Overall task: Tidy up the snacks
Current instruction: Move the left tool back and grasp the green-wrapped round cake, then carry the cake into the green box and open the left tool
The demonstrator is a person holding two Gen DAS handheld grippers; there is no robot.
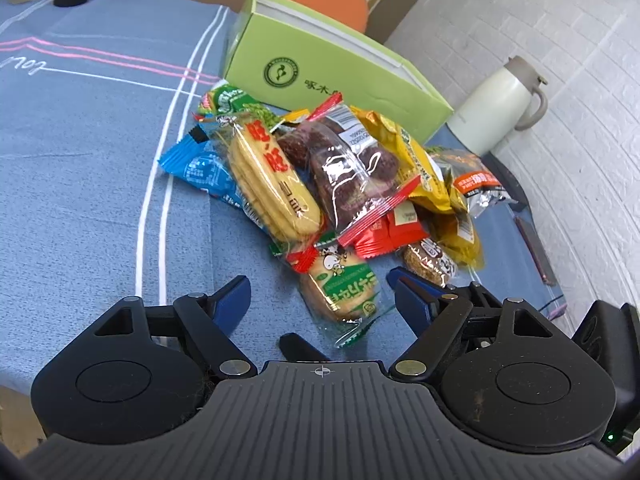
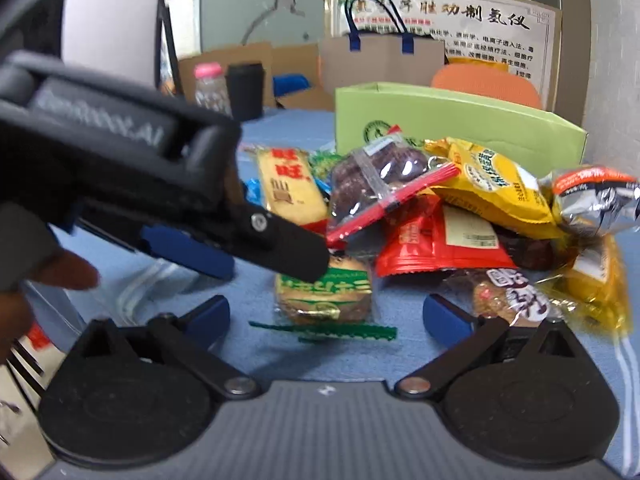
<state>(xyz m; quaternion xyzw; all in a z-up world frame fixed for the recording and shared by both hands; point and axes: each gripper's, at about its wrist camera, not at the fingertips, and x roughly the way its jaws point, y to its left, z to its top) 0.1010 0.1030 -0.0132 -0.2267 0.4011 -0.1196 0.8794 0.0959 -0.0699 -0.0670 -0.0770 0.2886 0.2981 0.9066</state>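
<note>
Worktop [image 1: 80, 160] carries the green box [image 1: 332, 76], with the snack pile [image 1: 340, 184] just before it. Nearest the pile's front lies the green-labelled biscuit pack [image 1: 340, 284], between the released left claw [image 1: 318, 294]; right claw [image 2: 326, 312] likewise gapes. Sorting looks barely begun; next, pinch that pack.

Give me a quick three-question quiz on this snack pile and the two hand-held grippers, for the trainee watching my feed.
1. True or false: the left hand-held gripper is shut on a snack.
2. Multiple choice: which packet lies nearest in front of the right hand-held gripper?
A. blue packet
B. green-label biscuit packet
C. yellow packet
3. Fill in: behind the snack pile stands a light ___ box.

Key
1. False: its jaws stand open around the green-label biscuit packet, not closed on it.
2. B.
3. green.
</note>
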